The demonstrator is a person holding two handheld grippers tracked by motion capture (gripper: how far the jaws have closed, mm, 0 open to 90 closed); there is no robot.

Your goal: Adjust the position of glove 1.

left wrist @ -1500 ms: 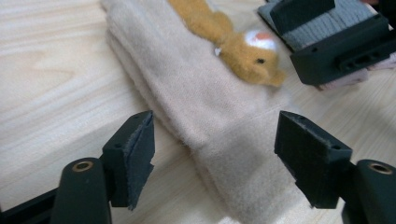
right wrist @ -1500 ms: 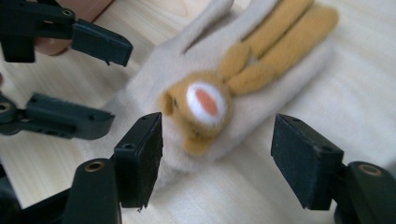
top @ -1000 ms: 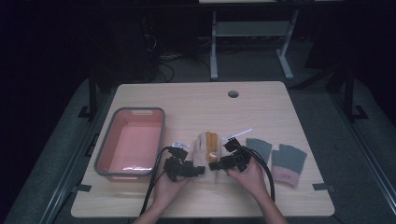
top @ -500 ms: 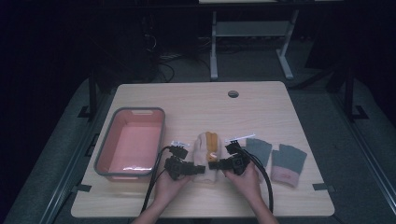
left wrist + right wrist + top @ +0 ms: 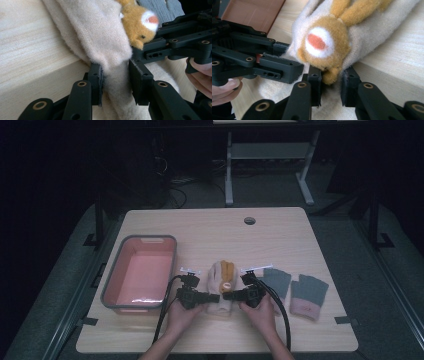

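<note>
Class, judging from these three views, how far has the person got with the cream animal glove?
Done: nothing lies in the pink bin. In hand: left gripper and right gripper have just been closing on the cream glove's cuff. Left: probably moving it; two grey gloves wait alongside.

Tray (image 5: pixel 116 279) left of sock (image 5: pixel 220 280) (gloves (image 5: pixel 293 288) right).

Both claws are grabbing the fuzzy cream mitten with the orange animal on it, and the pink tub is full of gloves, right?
Not quite. The tub has no gloves in it; the high view shows its bare pink bottom. The two grey gloves lie on the table instead. The rest is right: the left claw and right claw have just been closing on the mitten.
</note>
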